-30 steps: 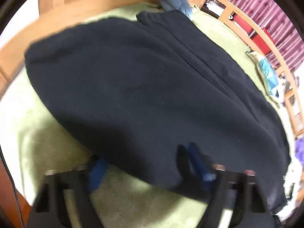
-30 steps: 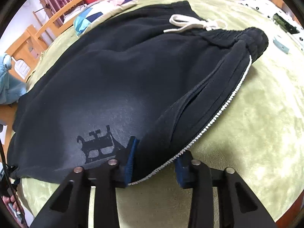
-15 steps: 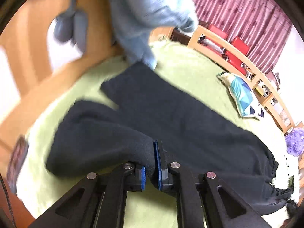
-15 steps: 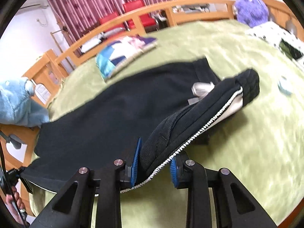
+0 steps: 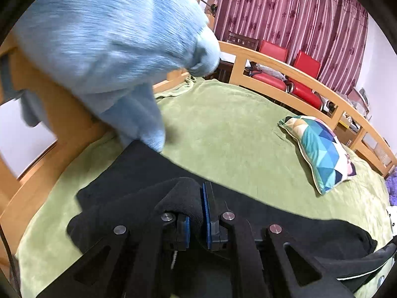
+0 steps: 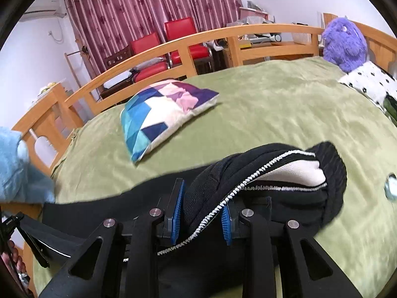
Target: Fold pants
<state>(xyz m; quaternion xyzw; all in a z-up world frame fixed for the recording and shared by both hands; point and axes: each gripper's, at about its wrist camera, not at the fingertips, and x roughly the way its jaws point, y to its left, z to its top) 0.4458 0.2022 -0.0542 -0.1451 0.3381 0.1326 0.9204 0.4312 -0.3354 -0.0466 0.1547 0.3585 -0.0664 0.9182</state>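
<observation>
Here, both grippers (image 5: 197,213) (image 6: 202,206) clamping pants (image 6: 273,164), tilted downward

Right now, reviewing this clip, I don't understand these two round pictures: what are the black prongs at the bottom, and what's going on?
There is no robot. A person holds a two-finger gripper in each hand, with a fisheye camera on each looking along its fingers. In the left wrist view the left gripper is shut on a fold of the black pants. In the right wrist view the right gripper is clamped on their white-piped side seam near the waistband. The pants lie partly lifted on a green blanket, beside a patterned pillow. A light blue garment hangs nearby.
</observation>
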